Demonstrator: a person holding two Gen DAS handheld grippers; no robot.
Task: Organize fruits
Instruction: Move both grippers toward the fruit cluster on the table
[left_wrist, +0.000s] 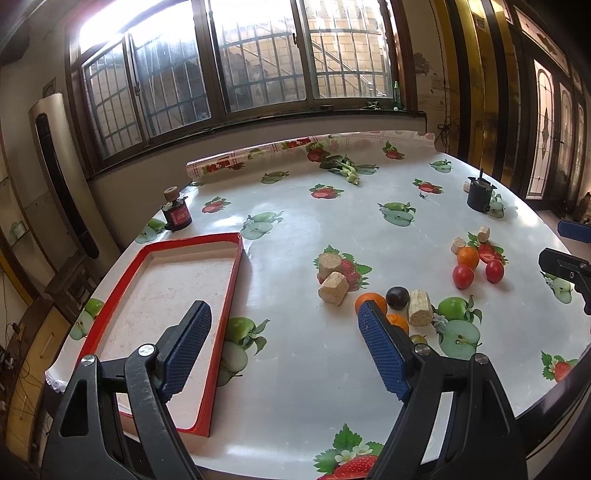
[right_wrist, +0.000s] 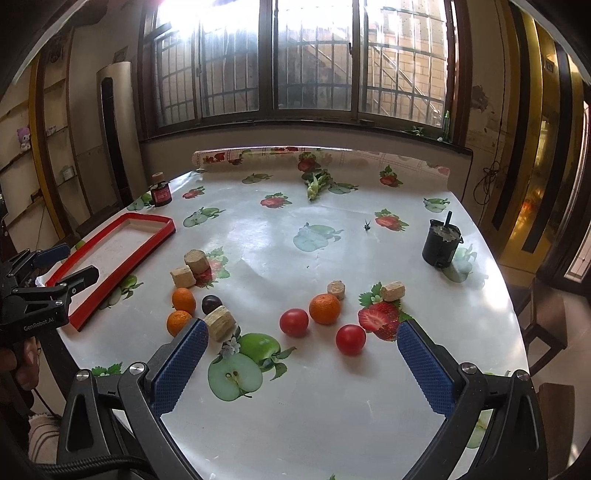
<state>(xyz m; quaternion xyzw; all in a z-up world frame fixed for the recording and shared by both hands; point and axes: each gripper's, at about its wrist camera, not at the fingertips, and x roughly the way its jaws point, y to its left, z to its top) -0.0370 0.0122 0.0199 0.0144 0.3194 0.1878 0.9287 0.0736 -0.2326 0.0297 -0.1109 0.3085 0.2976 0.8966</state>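
A red-rimmed tray (left_wrist: 229, 295) (right_wrist: 144, 251) lies empty at the table's left. Loose fruit lies on the fruit-print cloth: three oranges (right_wrist: 324, 308) (right_wrist: 183, 299) (right_wrist: 178, 322), two red tomatoes (right_wrist: 294, 322) (right_wrist: 350, 339) and a dark plum (right_wrist: 211, 303). In the left wrist view the plum (left_wrist: 397, 297) and an orange (left_wrist: 371, 301) sit just beyond my right fingertip. My left gripper (left_wrist: 284, 314) is open and empty, over the tray's right edge. My right gripper (right_wrist: 301, 332) is open and empty, just short of the tomatoes.
Several cork-like blocks (right_wrist: 220, 322) (right_wrist: 188, 271) lie among the fruit. A small dark jar (right_wrist: 161, 192) stands back left, a black pot (right_wrist: 441, 243) at right, a leafy green (right_wrist: 317, 182) at the back. The table's edge curves close on the right.
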